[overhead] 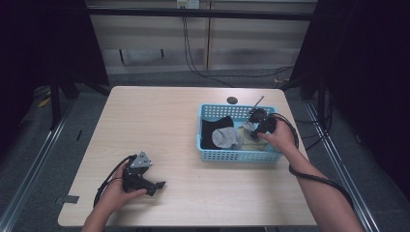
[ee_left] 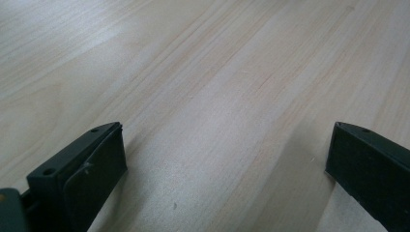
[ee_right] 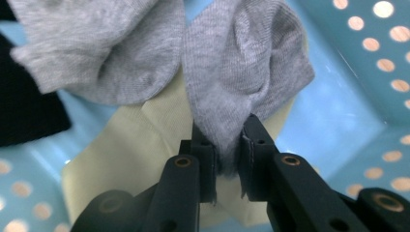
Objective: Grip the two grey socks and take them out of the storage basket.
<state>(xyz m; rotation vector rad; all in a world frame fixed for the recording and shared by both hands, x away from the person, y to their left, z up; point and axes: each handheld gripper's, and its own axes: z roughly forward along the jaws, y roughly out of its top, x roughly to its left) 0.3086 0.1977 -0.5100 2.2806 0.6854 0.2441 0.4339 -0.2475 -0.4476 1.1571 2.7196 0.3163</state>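
- The right gripper [ee_right: 226, 159] has its two black jaws pinched tight on a soft, ribbed grey sock [ee_right: 241, 72].
- A second grey sock [ee_right: 96, 53] lies at 10 o'clock from it, touching it.
- One pale yellow cloth [ee_right: 140, 145] lies under both socks, and one black cloth [ee_right: 24, 106] at 9 o'clock.
- All sit in one blue plastic basket [overhead: 237, 155] with round holes.
- The left gripper [ee_left: 227, 159] is wide open, holding nothing, over the smooth wooden table [ee_left: 217, 72].

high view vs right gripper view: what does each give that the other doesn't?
High view alone: the whole wooden table, the left claw open over it, and the blue basket sitting toward its right side. Right gripper view alone: the right claw shut on a fold of the grey sock, with pale yellow cloth beneath. Both: basket, grey sock, a black garment.
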